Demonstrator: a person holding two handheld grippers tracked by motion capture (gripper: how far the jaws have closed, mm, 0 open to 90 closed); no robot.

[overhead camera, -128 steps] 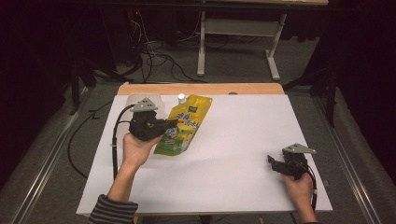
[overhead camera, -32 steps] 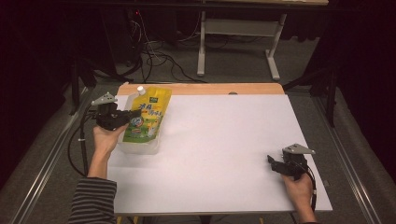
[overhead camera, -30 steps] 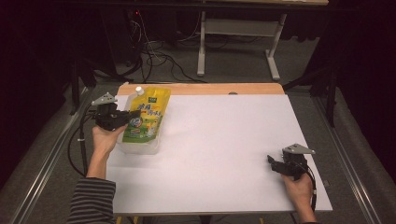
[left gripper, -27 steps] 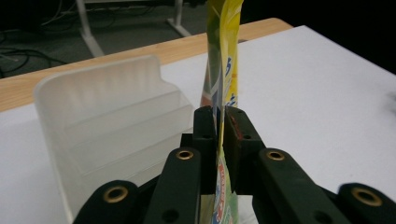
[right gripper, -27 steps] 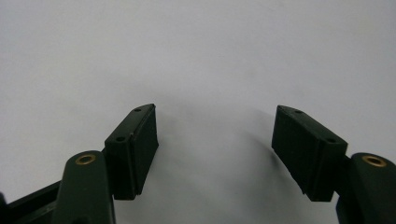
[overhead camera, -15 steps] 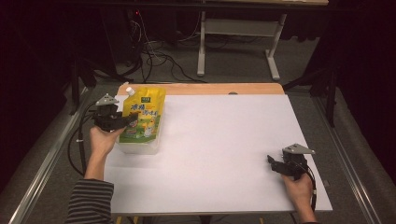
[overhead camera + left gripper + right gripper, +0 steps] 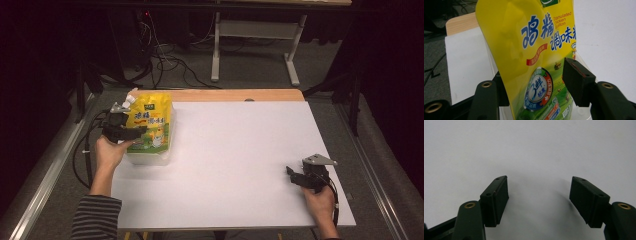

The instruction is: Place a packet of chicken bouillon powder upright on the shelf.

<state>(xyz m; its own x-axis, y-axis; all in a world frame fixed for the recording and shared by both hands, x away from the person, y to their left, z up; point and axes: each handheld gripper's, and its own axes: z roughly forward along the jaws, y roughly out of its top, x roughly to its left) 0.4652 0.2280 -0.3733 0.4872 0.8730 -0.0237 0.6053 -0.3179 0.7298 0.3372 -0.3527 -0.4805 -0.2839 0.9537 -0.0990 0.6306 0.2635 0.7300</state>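
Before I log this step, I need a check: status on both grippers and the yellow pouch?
Left gripper jaws just opened, yellow pouch between them, unpinched. Pouch upright in clear tub. Right gripper open, idle over white table. Nothing in the way.

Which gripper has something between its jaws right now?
The left gripper: the yellow seasoning pouch stands between its jaws, which have just been opening. The right gripper rests open over bare white table.
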